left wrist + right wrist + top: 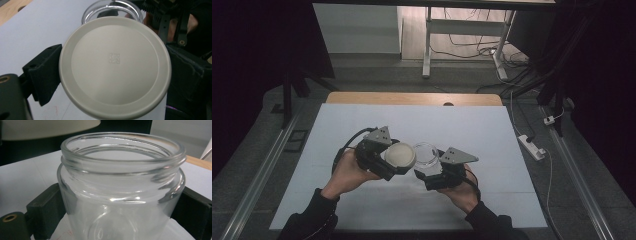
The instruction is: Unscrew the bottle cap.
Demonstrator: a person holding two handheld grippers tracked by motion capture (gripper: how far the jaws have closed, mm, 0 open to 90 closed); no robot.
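Partly, lid (115,66) hides jar (112,10) rim.

Round cream lid (115,66) off, beside open, upright glass jar (122,195).

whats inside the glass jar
Nothing that can be seen: the jar is open and looks empty through its clear wall, held by the right gripper. Its very bottom is cut off in the right gripper view. The lid is off, in the left gripper.
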